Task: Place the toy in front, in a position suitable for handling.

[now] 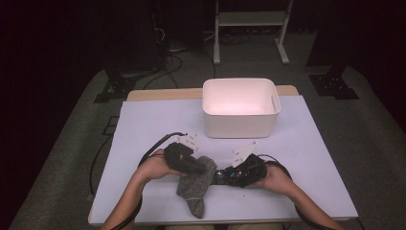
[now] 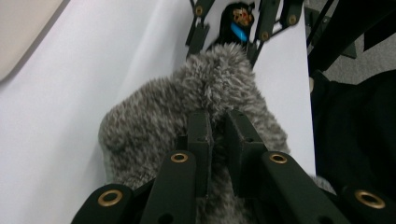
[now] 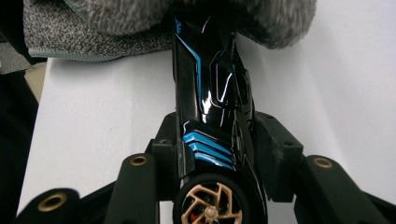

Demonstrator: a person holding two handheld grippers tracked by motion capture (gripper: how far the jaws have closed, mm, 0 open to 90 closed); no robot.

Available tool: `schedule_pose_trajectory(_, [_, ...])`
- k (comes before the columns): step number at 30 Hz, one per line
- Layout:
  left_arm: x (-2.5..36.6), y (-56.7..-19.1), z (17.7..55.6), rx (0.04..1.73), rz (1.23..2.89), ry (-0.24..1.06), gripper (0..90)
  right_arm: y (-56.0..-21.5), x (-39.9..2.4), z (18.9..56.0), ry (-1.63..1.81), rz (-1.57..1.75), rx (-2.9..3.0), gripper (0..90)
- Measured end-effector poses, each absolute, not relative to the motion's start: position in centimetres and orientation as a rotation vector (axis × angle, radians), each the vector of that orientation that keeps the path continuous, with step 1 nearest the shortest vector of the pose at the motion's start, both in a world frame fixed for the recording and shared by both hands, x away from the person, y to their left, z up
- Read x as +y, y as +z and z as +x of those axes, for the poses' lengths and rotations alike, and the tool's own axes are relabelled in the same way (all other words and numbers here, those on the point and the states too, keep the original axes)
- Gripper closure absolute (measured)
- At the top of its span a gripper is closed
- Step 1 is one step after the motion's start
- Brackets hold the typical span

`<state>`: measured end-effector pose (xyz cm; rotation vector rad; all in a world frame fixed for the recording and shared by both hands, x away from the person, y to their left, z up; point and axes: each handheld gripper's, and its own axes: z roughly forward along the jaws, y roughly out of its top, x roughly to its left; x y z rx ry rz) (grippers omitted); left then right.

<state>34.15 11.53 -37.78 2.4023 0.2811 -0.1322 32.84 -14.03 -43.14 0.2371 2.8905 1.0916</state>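
1. Near the front edge of the worktop (image 1: 143,124), covered with a pale sheet, a grey fuzzy sock (image 1: 195,184) lies with its toe end pointing toward the person.
2. Left hand-held gripper (image 1: 194,167): comes in from the left, tip over the sock's upper part. In the left gripper view its jaws stand almost pressed together, pinching a fold of the fuzzy sock (image 2: 205,98) between the pads.
3. Right hand-held gripper (image 1: 229,176): comes in from the right, pointing left toward the sock. Its jaws clamp the flanks of a black toy car (image 3: 212,121) with blue stripes and a bronze-spoked wheel (image 3: 210,205) at the near end.
4. Toy car (image 1: 221,177), high view: lies low on the worktop between the right hand-held gripper and the sock. In the right gripper view its far end runs in under the sock's (image 3: 140,23) fuzzy edge; how far in, cannot tell.
5. Left gripper view: beyond the sock, the right hand-held gripper (image 2: 240,28) faces this way, the car's blue and bronze parts showing between its black links.
6. White bin (image 1: 241,106): stands farther back on the worktop, well apart from both hands.
7. Person's forearms enter from the bottom edge, left hand (image 1: 155,167) and right hand (image 1: 275,178) each wrapped around a gripper body.
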Motion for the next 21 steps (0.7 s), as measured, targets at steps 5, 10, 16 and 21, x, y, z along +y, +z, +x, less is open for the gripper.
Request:
schedule_pose_trajectory(5, [13.1, -38.6, 34.0, 0.328, 2.421, -0.117, 80.9, -43.2, -14.3, 32.9, 1.091, 0.254, 2.894, 55.8])
schedule_pose_trajectory(10, [12.5, -39.0, 34.1, 0.316, 2.401, -0.133, 79.3, -43.1, -14.1, 33.0, 1.077, 0.261, 2.909, 55.5])
schedule_pose_trajectory(16, [11.6, -39.0, 34.3, 0.295, 2.382, -0.164, 76.4, -43.1, -13.9, 33.2, 1.050, 0.255, 2.914, 55.1])
schedule_pose_trajectory(21, [10.4, -39.2, 34.1, 0.269, 2.378, -0.185, 75.1, -42.8, -14.3, 33.0, 1.009, 0.229, 2.922, 56.0])
